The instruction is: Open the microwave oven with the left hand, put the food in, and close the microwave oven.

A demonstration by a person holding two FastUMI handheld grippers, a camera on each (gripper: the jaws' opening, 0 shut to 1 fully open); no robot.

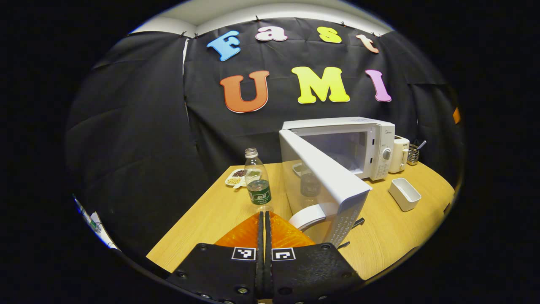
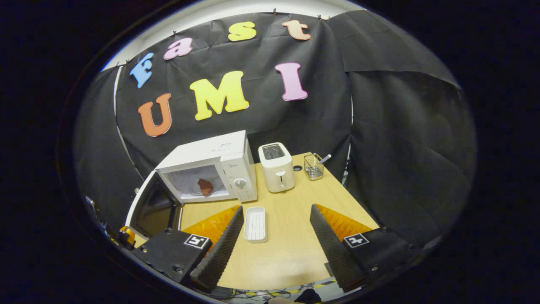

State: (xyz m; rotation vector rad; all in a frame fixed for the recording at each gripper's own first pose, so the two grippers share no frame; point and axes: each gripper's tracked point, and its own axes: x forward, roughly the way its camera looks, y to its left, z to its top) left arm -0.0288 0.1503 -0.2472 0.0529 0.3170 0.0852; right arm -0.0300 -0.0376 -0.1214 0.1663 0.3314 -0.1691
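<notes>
Left gripper [image 1: 264, 230]: we see black fingers pressed together, nothing between them, just short of the open white microwave door [image 1: 327, 185]. Right gripper [image 2: 274, 236]: fingers spread wide, empty, over the white rectangular plastic tray [image 2: 255, 223]. The reddish-brown piece of food [image 2: 205, 186] sits inside the white microwave oven [image 2: 211, 171]. We judge opening and loading done; closing the door remains.

A toaster [image 2: 277, 166] stands on the table [image 2: 291, 249], with a wire holder [image 2: 313, 166] to its right. Nearer lies a white tray [image 2: 255, 224]. At far left stand a bottle [image 1: 257, 183] and a snack dish [image 1: 238, 177].
</notes>
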